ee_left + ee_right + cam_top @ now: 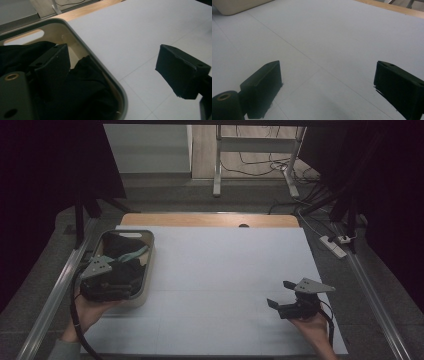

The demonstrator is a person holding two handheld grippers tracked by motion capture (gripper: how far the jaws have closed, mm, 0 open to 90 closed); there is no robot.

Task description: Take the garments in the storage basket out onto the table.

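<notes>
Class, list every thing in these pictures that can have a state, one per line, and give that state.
Bin: upright on the table, holding dark clothes.
Clothes: heaped in the bin, with a teal strap across them.
Left tongs: open, one jaw inside the bin, the other outside over the table.
Right tongs: open, holding nothing, over bare table.

Count: 1 beige bin [146,270], dark clothing [120,265] inside, items not separable; 2 grippers, left [107,270] and right [281,295]; 1 power strip [333,246].
</notes>
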